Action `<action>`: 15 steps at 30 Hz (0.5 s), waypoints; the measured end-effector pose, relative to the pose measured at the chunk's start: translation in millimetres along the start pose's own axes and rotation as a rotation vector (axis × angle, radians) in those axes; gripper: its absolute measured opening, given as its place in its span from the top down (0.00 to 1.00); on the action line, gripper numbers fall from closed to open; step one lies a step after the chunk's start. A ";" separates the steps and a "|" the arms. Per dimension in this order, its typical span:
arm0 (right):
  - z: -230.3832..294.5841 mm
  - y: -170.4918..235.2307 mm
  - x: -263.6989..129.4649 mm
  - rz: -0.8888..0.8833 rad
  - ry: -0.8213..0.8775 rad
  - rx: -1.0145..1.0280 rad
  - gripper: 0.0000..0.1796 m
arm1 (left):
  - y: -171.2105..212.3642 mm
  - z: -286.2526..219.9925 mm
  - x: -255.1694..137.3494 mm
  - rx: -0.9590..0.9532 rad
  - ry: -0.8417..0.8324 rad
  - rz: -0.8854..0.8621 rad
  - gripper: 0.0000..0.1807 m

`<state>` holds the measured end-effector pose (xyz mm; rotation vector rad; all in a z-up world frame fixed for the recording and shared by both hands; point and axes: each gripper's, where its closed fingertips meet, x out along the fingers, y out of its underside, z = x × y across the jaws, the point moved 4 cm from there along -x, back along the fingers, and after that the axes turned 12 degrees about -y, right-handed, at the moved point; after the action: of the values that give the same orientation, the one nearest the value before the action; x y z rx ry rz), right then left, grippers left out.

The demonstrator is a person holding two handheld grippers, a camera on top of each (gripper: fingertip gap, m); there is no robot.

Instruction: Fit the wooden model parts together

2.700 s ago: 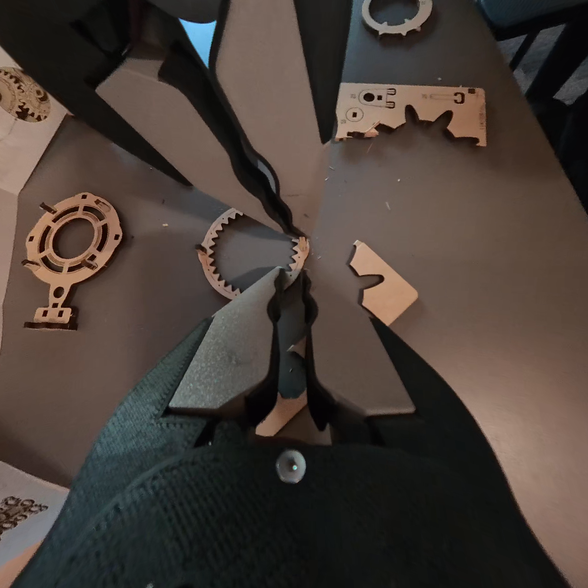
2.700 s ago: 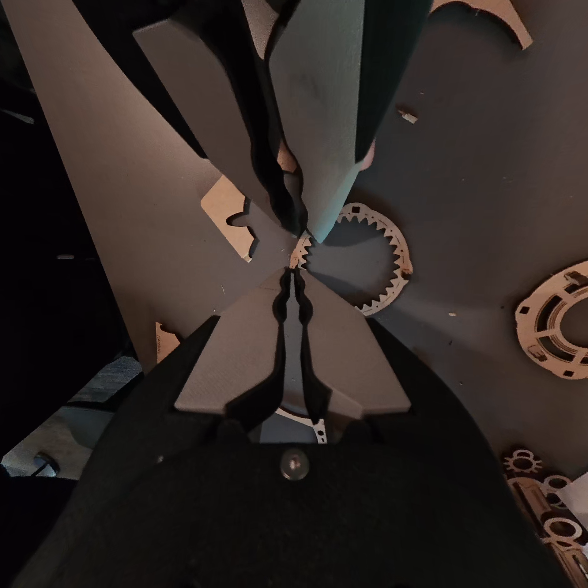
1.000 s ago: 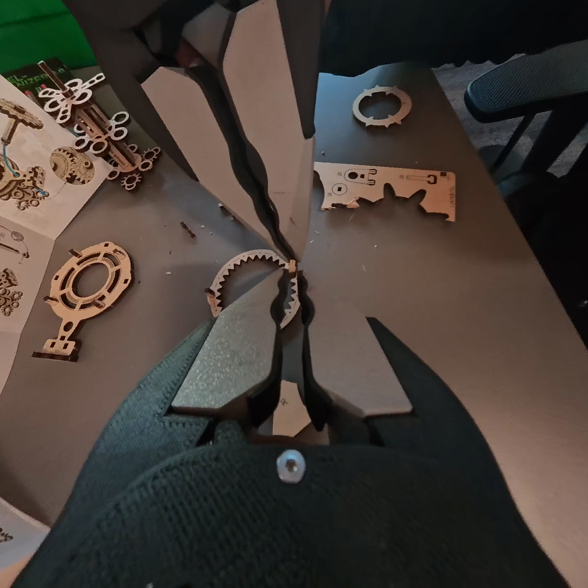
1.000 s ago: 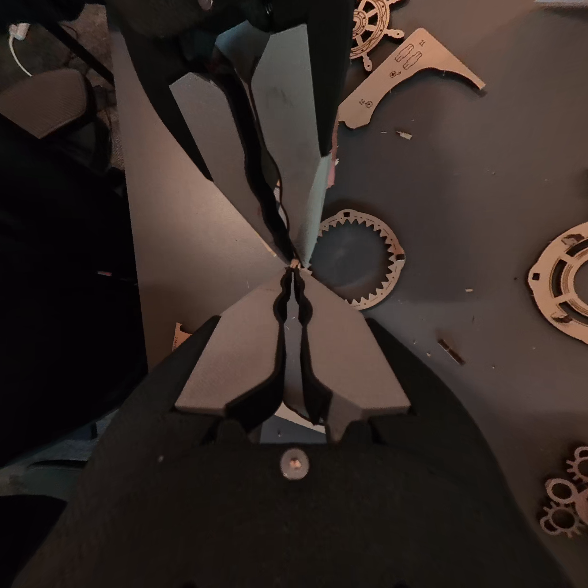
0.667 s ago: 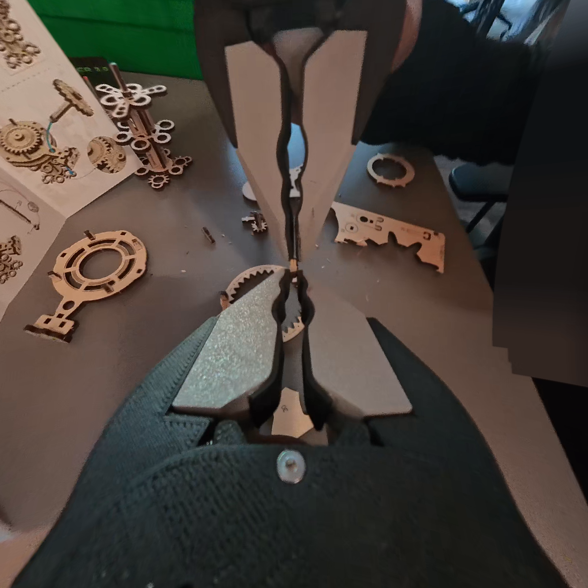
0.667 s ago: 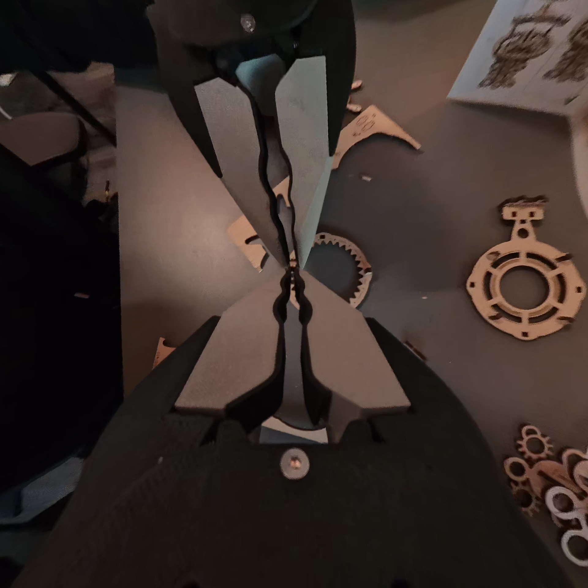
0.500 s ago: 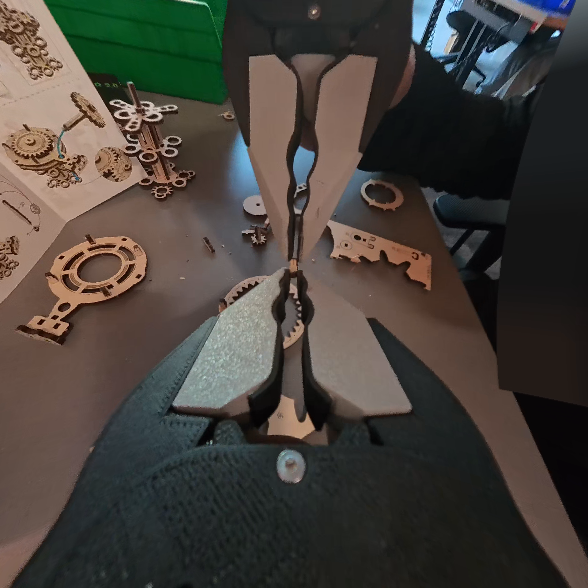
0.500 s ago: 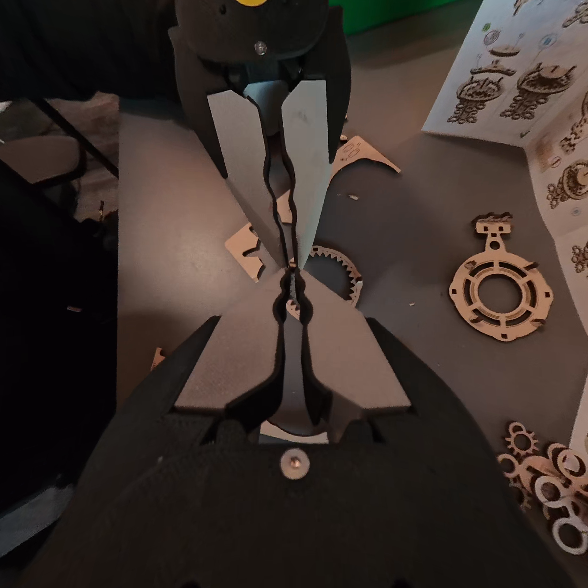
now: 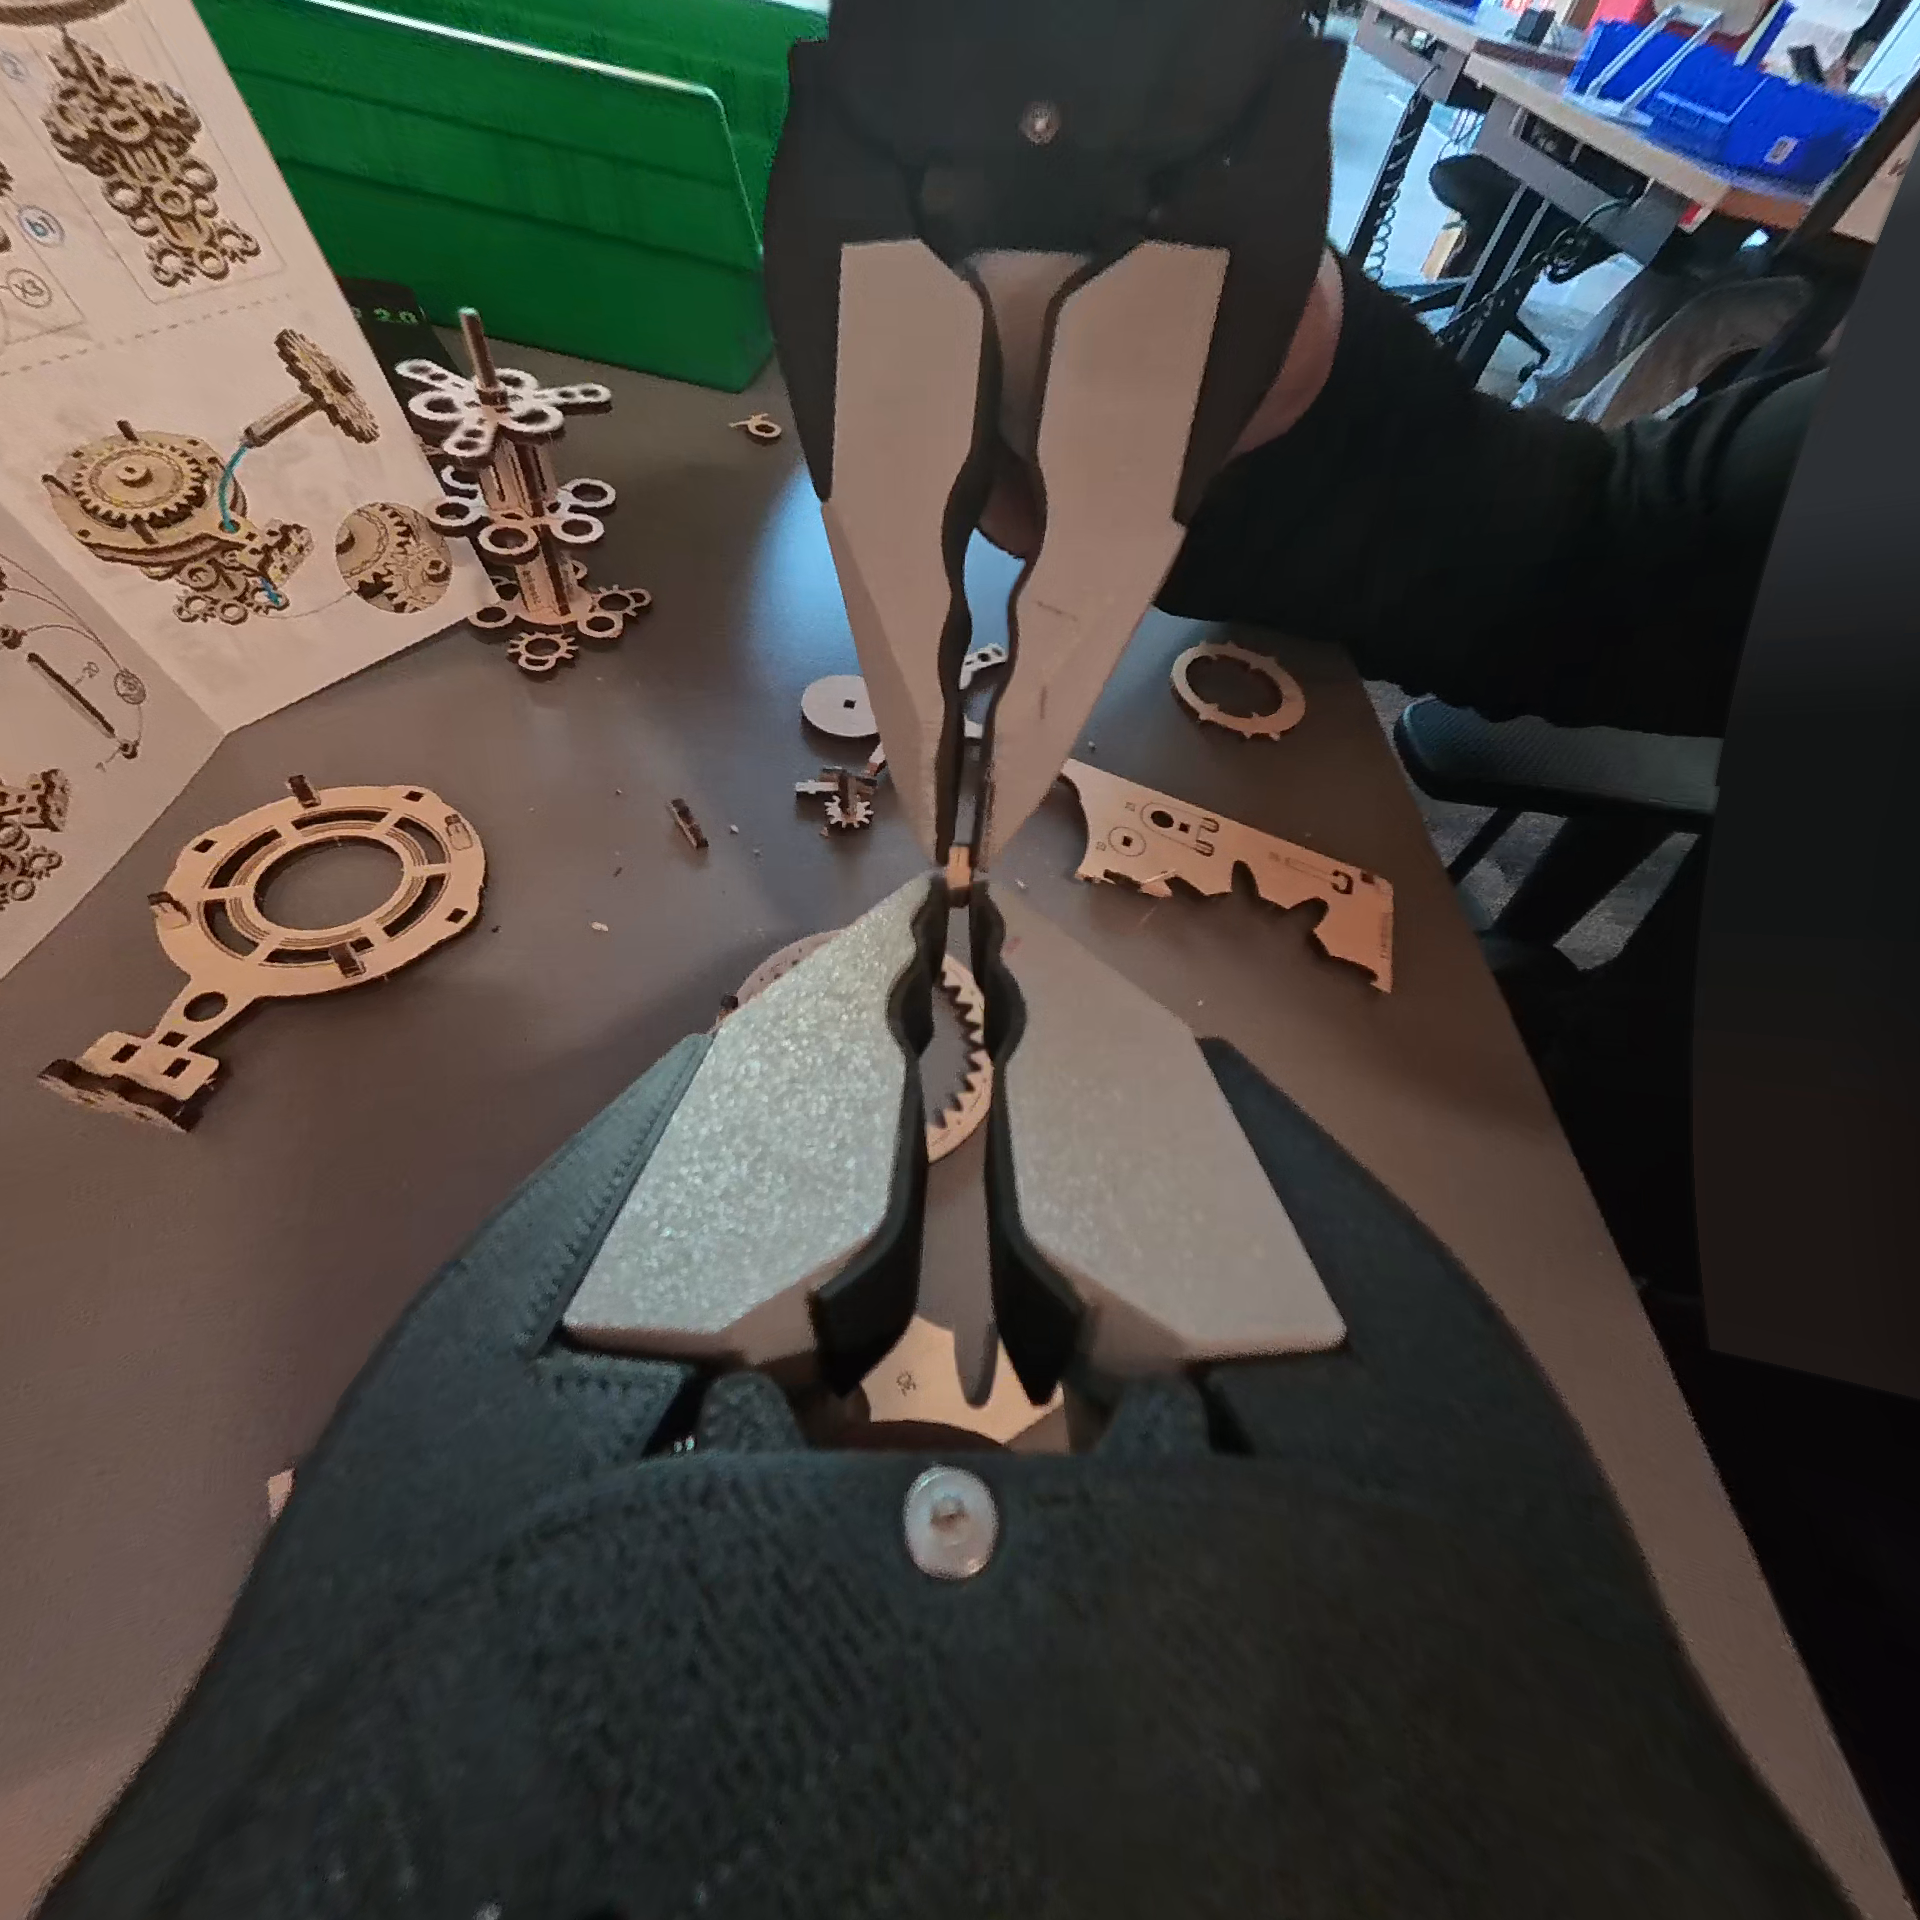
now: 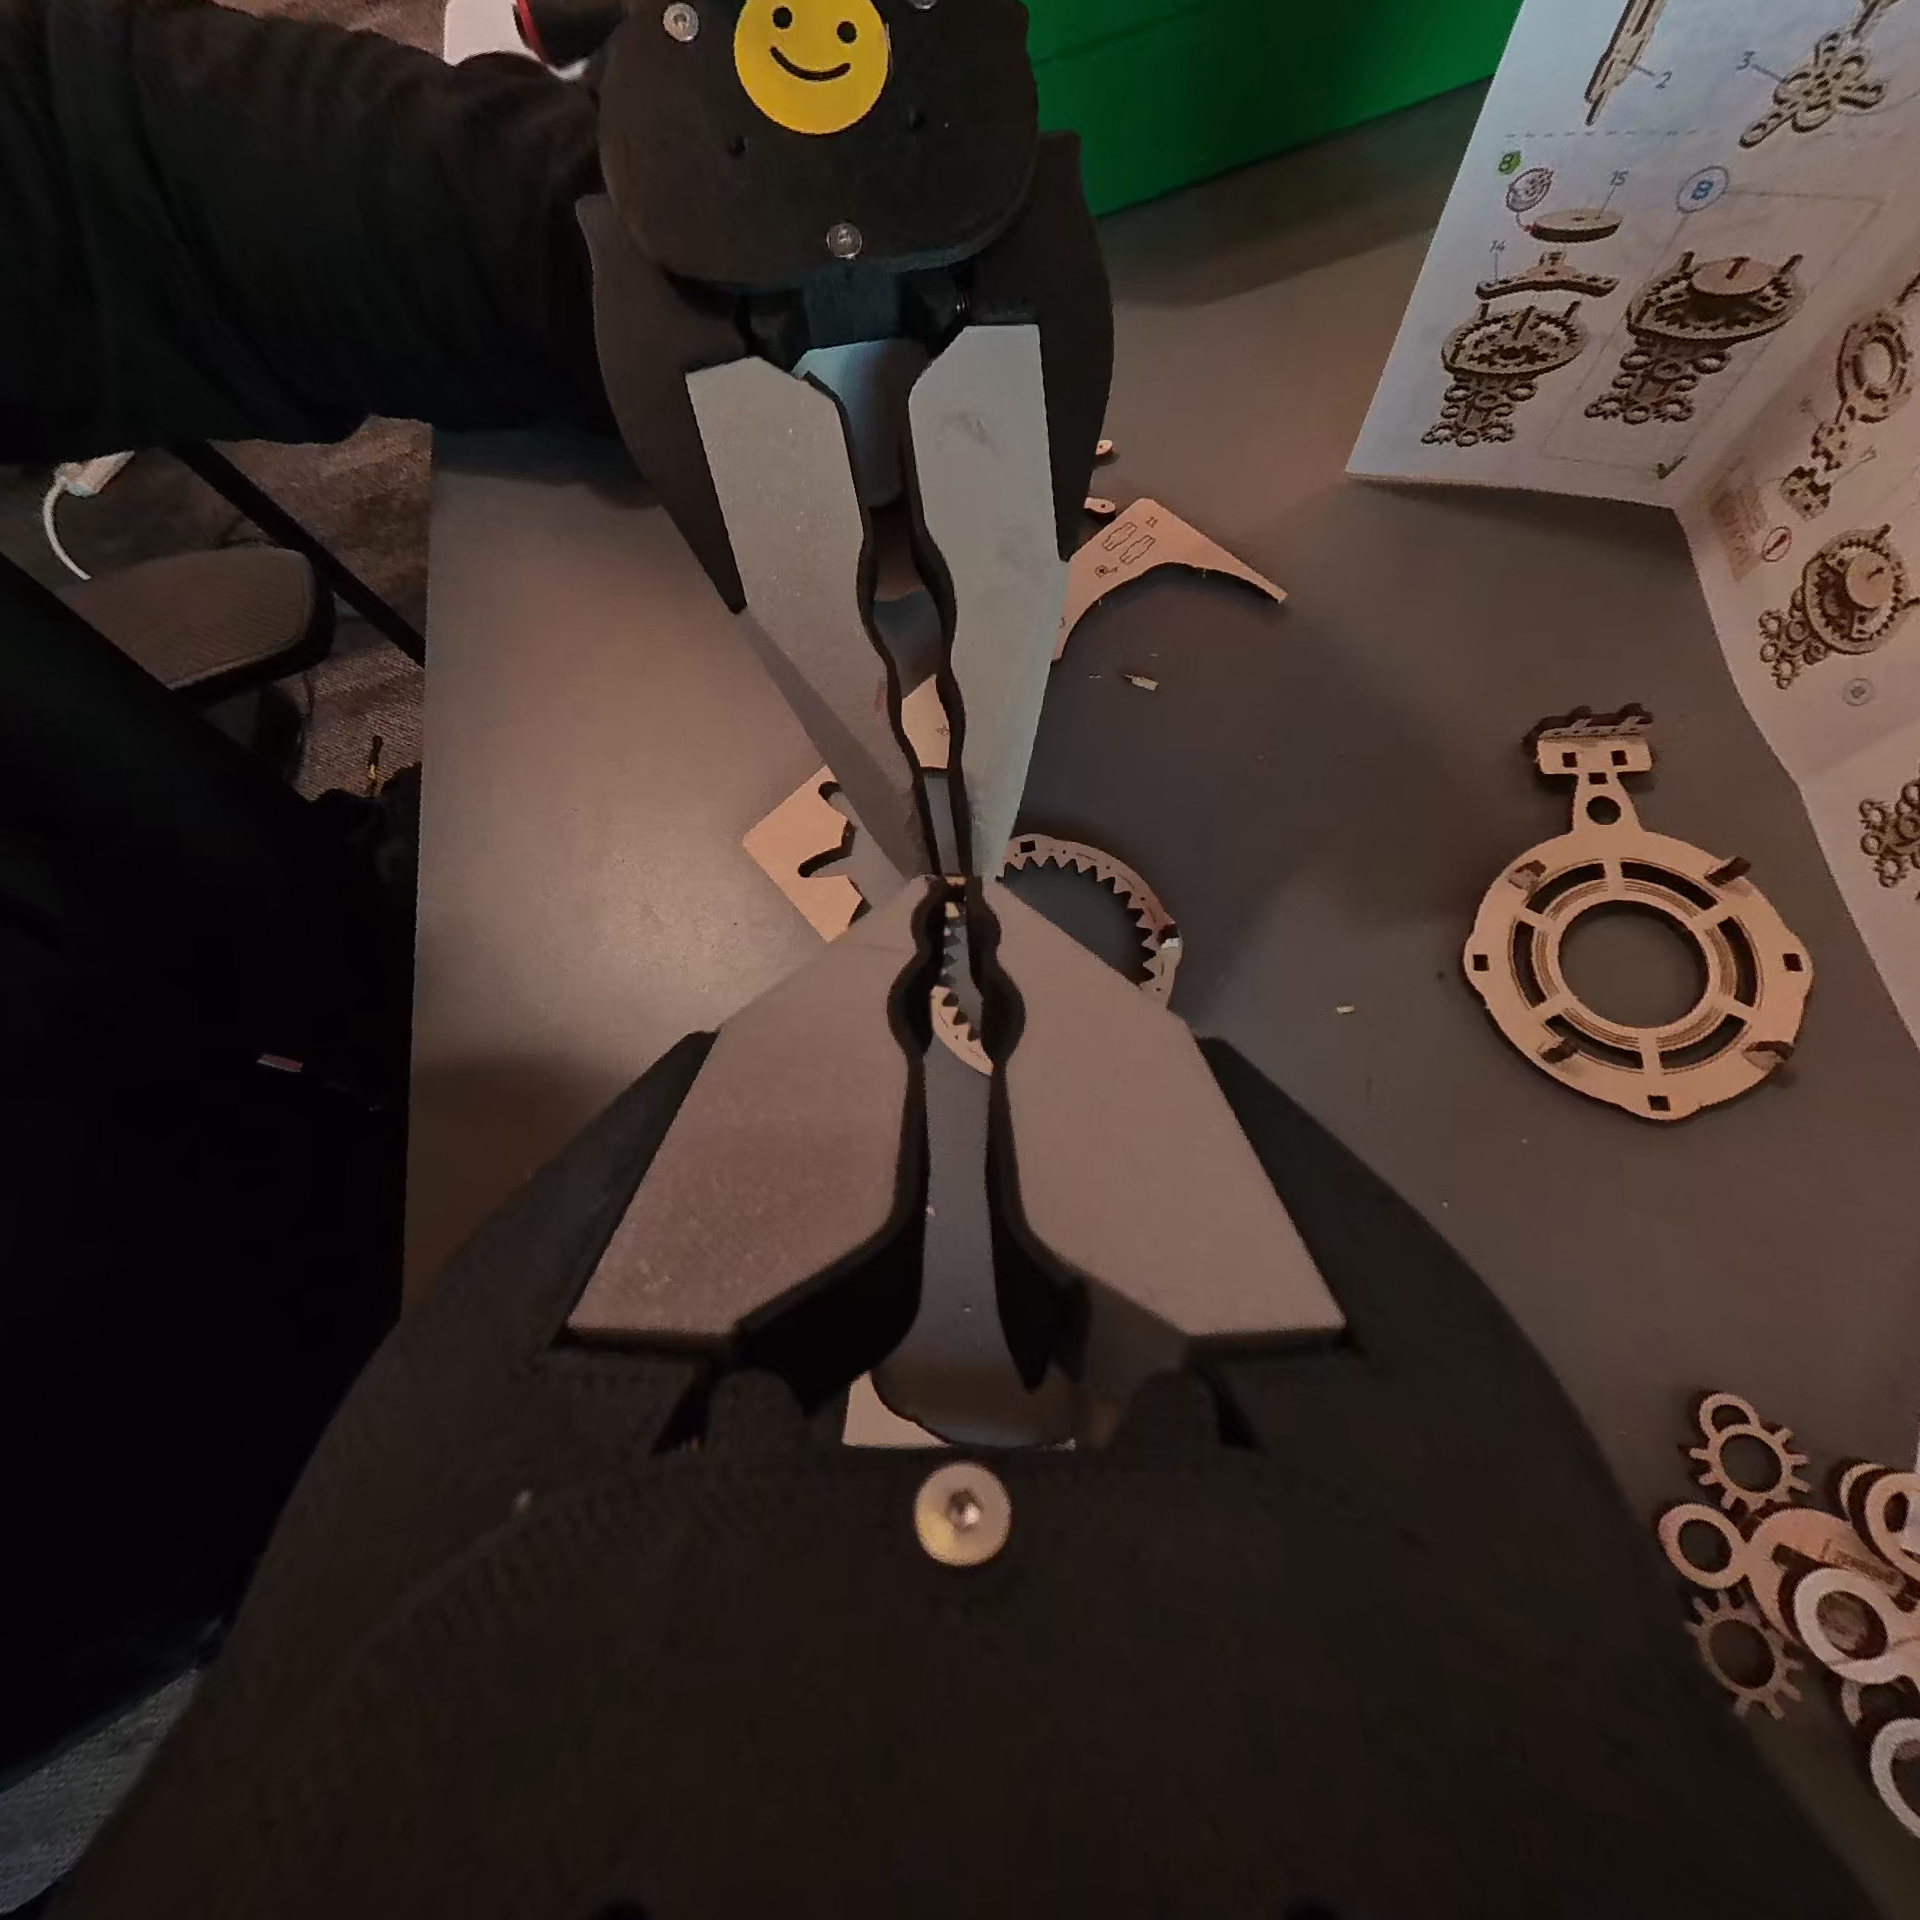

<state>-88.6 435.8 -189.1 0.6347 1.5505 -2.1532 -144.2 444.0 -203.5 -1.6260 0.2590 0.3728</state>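
Both claws meet tip to tip above the table (image 9: 312,1195). My left gripper (image 9: 954,902) and right gripper (image 9: 961,847) each pinch the same tiny wooden peg (image 9: 958,862), jaws pressed together on it. Toothed ring (image 10: 1081,914) lies flat just under the tips; slotted frame (image 10: 1636,982) sits well apart from the ring. Looks like a peg handoff or re-grip. Next: one claw lets go, other seats peg into ring notch, I'd guess.

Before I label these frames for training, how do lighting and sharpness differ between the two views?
Left wrist view: brighter, daylight in the background, the small wooden peg at the fingertips fairly sharp, wide-angle bending at the edges. Right wrist view: dimmer, the toothed wooden ring in the grippers' shadow, left side nearly black.
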 end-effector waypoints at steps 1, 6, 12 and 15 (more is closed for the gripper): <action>0.0 -0.2 0.1 -0.002 0.000 0.001 1.00 | -0.5 0.5 -0.5 -0.006 0.001 -0.001 1.00; -0.4 -1.0 0.2 -0.004 0.006 0.003 1.00 | -0.3 1.3 -0.8 -0.010 -0.002 -0.002 1.00; -0.9 -1.9 -0.2 -0.026 -0.009 0.025 1.00 | -0.9 1.8 -1.5 -0.017 -0.001 -0.006 1.00; -1.3 -0.9 1.0 -0.026 -0.024 0.044 1.00 | 0.6 1.3 -1.1 -0.014 0.002 0.001 0.99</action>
<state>-89.8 437.3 -189.3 0.6041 1.5109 -2.2114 -145.6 445.2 -203.7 -1.6405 0.2597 0.3746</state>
